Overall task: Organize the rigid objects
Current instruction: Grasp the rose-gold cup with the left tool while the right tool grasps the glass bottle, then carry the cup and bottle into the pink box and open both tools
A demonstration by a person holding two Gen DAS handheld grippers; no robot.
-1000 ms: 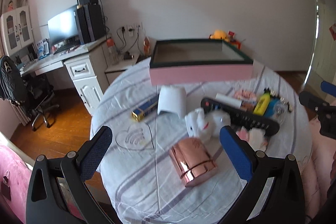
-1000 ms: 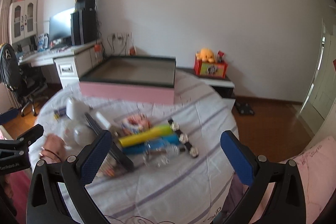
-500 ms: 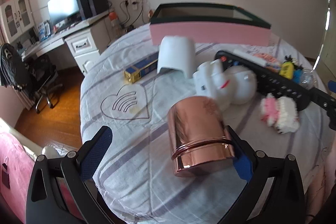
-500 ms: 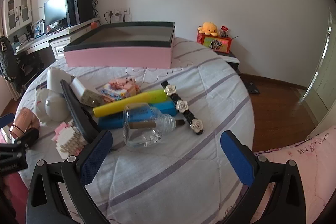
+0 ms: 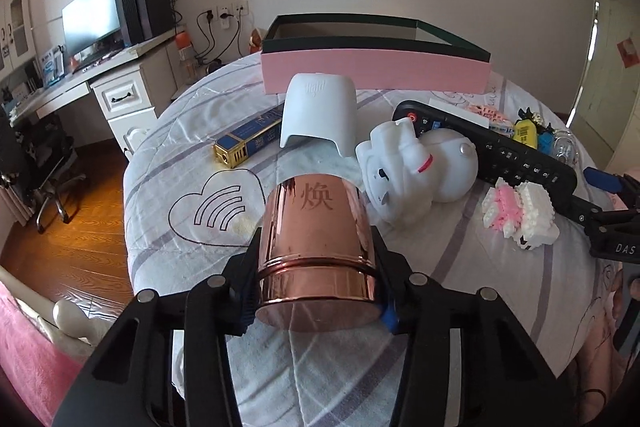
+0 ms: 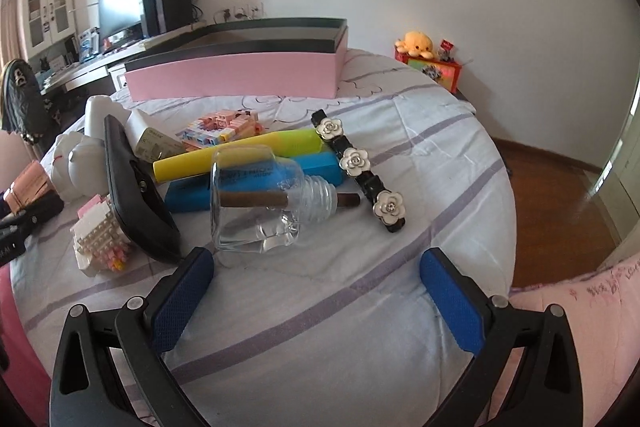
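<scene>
Left view, near field: the left gripper (image 5: 316,291) has just been closing, and its jaws now clamp the copper cup (image 5: 316,251) from both sides (half a second earlier they stood wide with the cup only between them). The cup lies on its side at the near edge of the cloth-covered worktop (image 5: 192,267), base toward the camera; whether it has left the cloth cannot be told. Judged from this, the pick of the first item is made and a carry is the next step.

Middle field: behind the cup lie a white figurine (image 5: 416,179), a block toy (image 5: 520,215) and a black remote (image 5: 492,147); a white cap-shaped shell (image 5: 320,115) and a blue-and-gold case (image 5: 248,143) sit to the left of them, all apart from the cup.

Far field: the pink box (image 5: 376,71), open at the top, stands at the back of the worktop (the likely destination, though the task does not name it). The shell stands between cup and box, so the carry probably calls for a lift over it.

Right view, near field: the right gripper (image 6: 316,291) hovers low over bare cloth, jaws wide and holding nothing (it has come down closer to the worktop over the last second). Just beyond its jaws lies a glass bottle (image 6: 260,203) on its side, then a yellow tube (image 6: 240,157), a blue case (image 6: 256,183) and a flower clip (image 6: 360,171). The bottle looks the likeliest next pick; being smooth and round, it may roll or slip.
</scene>
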